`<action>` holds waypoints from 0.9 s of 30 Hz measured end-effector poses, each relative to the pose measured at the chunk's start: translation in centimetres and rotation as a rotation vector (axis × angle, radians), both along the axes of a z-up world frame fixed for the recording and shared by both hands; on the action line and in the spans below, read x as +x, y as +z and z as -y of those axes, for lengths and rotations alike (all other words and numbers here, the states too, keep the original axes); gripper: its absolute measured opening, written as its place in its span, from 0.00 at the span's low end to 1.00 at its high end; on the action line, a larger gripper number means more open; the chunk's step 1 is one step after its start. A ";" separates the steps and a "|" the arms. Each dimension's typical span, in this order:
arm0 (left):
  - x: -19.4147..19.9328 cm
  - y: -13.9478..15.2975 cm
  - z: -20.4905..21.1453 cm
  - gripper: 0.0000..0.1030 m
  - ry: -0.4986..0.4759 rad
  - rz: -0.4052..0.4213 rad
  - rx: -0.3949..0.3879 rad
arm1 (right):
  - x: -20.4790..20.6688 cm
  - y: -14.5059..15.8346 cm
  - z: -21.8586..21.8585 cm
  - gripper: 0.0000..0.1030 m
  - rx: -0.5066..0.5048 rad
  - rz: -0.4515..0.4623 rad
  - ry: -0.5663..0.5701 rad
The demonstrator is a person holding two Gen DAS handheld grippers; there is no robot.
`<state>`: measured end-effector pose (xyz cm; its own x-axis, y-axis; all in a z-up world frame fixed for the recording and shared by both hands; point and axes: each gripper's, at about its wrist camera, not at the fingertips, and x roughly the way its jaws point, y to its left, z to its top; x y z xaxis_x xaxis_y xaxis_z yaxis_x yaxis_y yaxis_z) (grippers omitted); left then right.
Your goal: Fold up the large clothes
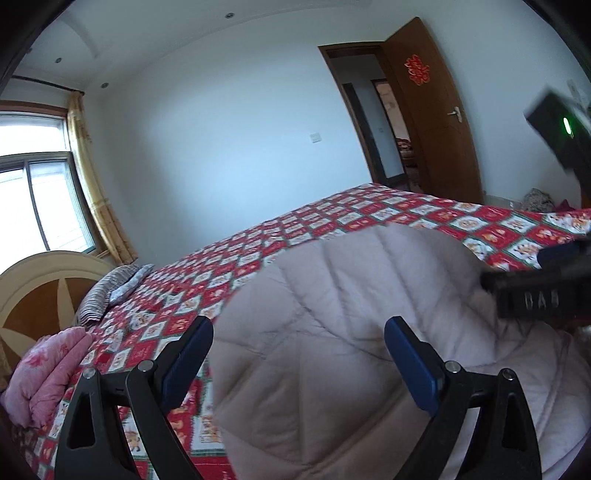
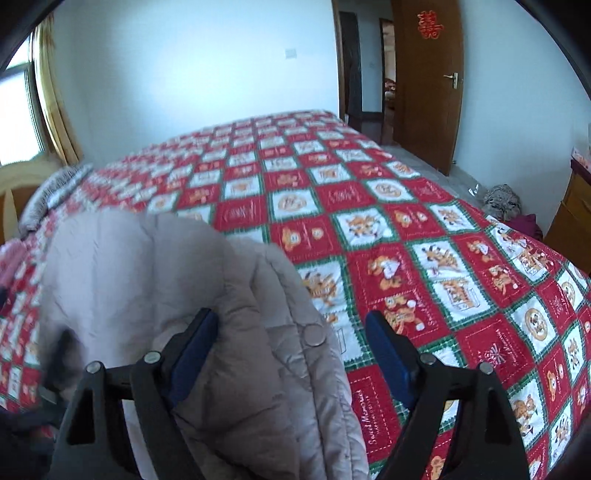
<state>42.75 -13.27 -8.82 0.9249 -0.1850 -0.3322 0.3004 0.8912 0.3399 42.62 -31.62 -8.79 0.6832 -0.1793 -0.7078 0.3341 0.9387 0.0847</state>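
Coat (image 1: 351, 332), one of it, pale pinkish-grey and quilted, lies heaped on the near part of the bed (image 1: 295, 229), under and between my two pairs of fingers. I count one coat, one bed, one folded pink quilt (image 1: 48, 373) at the near left corner of the bed, two striped pillows (image 1: 107, 291) by the headboard, one window, one door (image 2: 428, 74) standing open at the far right, and one snap button (image 2: 314, 335) showing on the coat's edge.

My left fingers (image 1: 295, 362) are spread wide, released, with the coat's bulk lying between them but the pads not pressing it. My right fingers (image 2: 291, 354) are also apart; the coat's folded edge runs up between them and lies against the left pad, while the right pad stands clear of it over the bedspread, so nothing is clamped. In the left view the right tool (image 1: 535, 295) shows at the right edge, above the coat.

Beyond the coat's far edge the bedspread lies flat and bare all the way to the far side and to the right edge of the bed, with floor past that.

Readable writing: "Sweet Memories" (image 2: 365, 417) stitched on a red square of the bedspread, and raised letters "DAS" on the right tool's body. A red paper cutting (image 2: 428, 24) hangs on the door.
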 end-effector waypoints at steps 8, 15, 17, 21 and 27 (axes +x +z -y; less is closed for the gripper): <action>3.5 -2.3 -0.6 0.92 0.047 -0.074 -0.007 | 0.6 -2.5 1.0 0.83 -0.003 -0.035 0.002; 4.7 -4.5 0.1 0.97 0.016 -0.163 -0.037 | 0.9 -5.5 1.7 0.85 0.042 -0.079 0.013; 5.2 -5.1 0.0 0.99 0.010 -0.190 -0.056 | 0.8 -6.1 1.9 0.85 0.056 -0.082 0.013; 5.1 -5.8 0.3 0.99 -0.001 -0.198 -0.059 | 0.2 -7.0 1.9 0.85 0.059 -0.077 0.014; 6.0 -6.7 0.2 0.99 -0.012 -0.249 -0.080 | 0.1 -7.6 1.8 0.85 0.052 -0.078 0.013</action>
